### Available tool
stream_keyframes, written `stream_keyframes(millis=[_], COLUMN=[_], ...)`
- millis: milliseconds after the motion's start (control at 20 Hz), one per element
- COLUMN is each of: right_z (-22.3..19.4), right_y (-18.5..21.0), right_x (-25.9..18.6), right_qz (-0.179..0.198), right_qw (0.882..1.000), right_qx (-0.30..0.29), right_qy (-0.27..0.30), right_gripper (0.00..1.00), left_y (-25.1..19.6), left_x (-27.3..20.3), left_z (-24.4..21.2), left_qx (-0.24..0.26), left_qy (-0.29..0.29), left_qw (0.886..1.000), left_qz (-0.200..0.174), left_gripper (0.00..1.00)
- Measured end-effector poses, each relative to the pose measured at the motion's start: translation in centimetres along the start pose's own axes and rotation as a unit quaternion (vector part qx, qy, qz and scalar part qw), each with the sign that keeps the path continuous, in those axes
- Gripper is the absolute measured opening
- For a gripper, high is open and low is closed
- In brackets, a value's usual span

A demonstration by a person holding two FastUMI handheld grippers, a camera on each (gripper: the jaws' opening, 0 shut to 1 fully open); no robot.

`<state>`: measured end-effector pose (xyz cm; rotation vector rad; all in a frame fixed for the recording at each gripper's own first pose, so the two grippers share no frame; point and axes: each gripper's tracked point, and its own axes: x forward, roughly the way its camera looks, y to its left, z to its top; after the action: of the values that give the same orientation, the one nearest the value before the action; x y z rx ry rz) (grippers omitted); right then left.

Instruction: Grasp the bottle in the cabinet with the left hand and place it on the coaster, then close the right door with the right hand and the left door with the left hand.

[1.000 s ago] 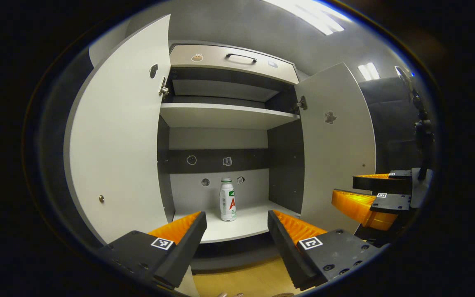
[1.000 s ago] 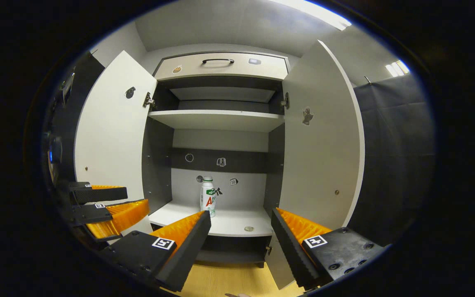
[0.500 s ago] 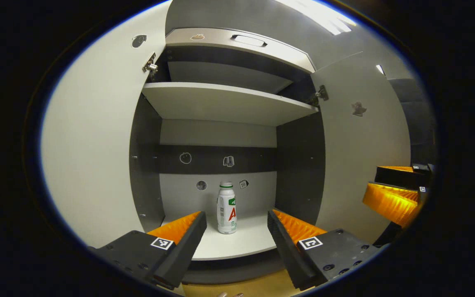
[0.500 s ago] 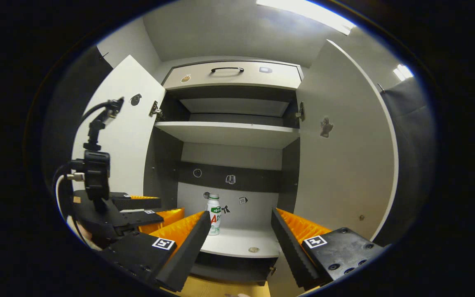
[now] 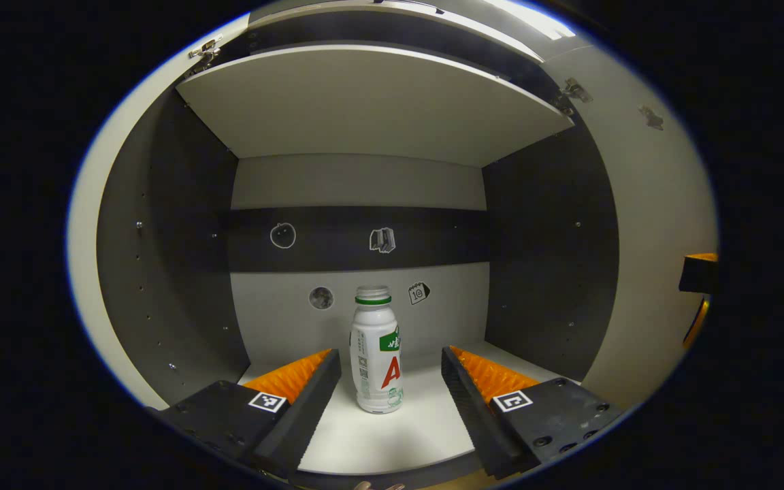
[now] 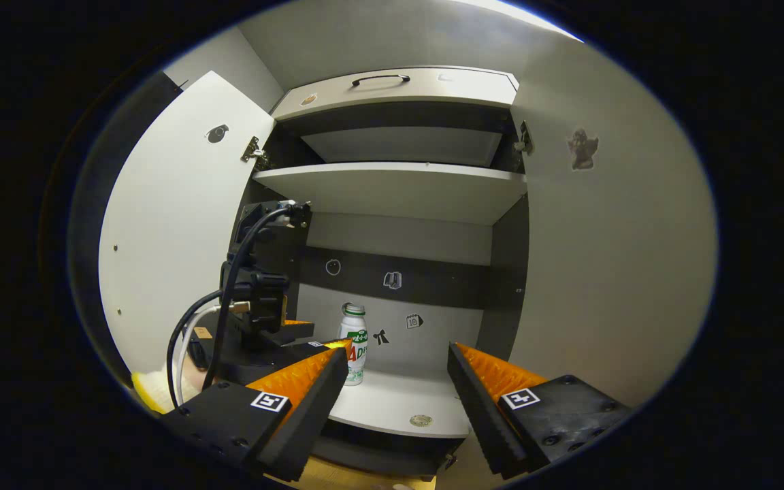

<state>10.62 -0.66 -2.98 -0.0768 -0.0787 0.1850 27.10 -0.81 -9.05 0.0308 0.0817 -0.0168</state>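
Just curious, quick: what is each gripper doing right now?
Left gripper: open, bottle between its fingers, not gripped.
Right gripper: open, holding nothing.

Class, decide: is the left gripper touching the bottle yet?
Apart. In the left gripper view, the left gripper is open, with bare shelf showing between each finger and the bottle.

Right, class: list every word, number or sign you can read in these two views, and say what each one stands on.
"10": on the small calendar sticker on the cabinet's back wall.
Bottle label: print partly turned away and too small to read as words.
Left gripper and right gripper tags: square patterns, no words.
Other stickers: pictures, no text.
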Motion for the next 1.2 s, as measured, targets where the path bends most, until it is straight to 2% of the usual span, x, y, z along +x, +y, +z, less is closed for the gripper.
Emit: stream_keyframes(millis=[200,550,800,900,950,1000,1050,1200], right_z=[-1.1,-2.9,-3.8,-3.9,-3.7,-3.5,-3.2,-3.0], right_y=[0.7,-0.1,-0.6,-0.7,-0.8,-1.1,-1.3,-1.6], right_x=[1.5,3.8,4.8,5.1,5.3,5.3,5.5,5.7], right_qz=[0.024,0.022,0.018,0.018,0.016,0.013,0.010,0.003], right_qw=[1.000,0.999,0.999,0.999,0.999,0.999,1.000,0.999], right_qx=[0.010,0.013,0.002,0.001,0.000,0.000,0.002,0.018], right_qy=[0.007,0.024,0.035,0.040,0.038,0.034,0.029,0.026], right_gripper=[0.98,0.97,0.98,0.98,0.98,0.98,0.97,0.97], left_y=[0.6,1.1,1.3,1.6,1.5,1.2,1.3,1.3], left_x=[2.9,6.9,9.3,10.0,10.4,11.4,10.4,10.1], left_z=[-1.4,-3.0,-3.8,-3.9,-3.7,-4.0,-3.8,-3.3], left_qx=[0.006,0.013,-0.024,-0.023,-0.025,-0.028,-0.025,-0.002], left_qy=[0.010,0.020,0.020,0.019,0.014,0.014,0.016,0.019], left_qw=[1.000,1.000,1.000,1.000,1.000,0.999,1.000,1.000], left_qz=[0.005,0.007,0.003,0.005,0.005,0.005,0.003,0.006], left_gripper=[0.94,0.94,0.93,0.95,0.91,0.83,0.75,0.72])
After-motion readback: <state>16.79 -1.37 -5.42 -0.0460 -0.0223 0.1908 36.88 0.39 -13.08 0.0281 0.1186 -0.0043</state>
